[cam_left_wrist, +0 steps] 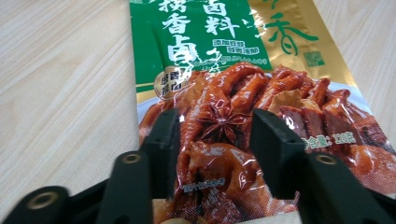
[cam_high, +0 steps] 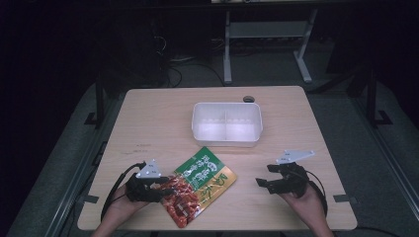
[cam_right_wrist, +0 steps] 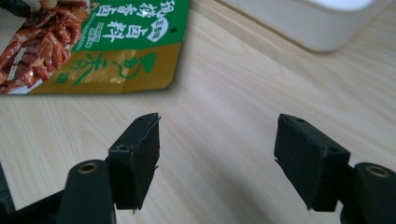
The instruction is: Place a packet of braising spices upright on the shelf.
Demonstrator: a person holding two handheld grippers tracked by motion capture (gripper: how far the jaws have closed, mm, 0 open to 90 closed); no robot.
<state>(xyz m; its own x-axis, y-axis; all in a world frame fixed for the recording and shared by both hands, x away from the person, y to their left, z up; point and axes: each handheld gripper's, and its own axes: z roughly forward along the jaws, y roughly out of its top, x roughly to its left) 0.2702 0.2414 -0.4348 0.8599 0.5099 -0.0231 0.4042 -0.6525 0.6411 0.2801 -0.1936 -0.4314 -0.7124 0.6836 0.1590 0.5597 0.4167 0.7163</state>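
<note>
At the left side of the wooden table (cam_high: 148,118), the person's left hand (cam_high: 118,210) held the left gripper (cam_high: 157,190) low over the near edge, its grey three-cornered plate tilted on top. Its jaws stood apart, with the red end of a snack packet (cam_high: 200,185) lying between them; from the left gripper view the two black pads sat on either side of the printed picture of braised meat and a star anise, right over the packet (cam_left_wrist: 243,93), though I could not tell whether they pressed on it.

The packet itself lay flat on the table near the front edge, a little left of centre, angled so its green and gold end pointed toward the far right. Beyond that end, well apart from the packet, stood a white two-compartment bin (cam_high: 227,123), near the middle of the table.

Further right, the right gripper (cam_high: 269,177) hovered above bare wood, held by the right hand (cam_high: 305,197). Its jaws were spread wide with nothing between them, and in the right gripper view the packet (cam_right_wrist: 93,42) sat off beyond them, apart from both pads.
</note>
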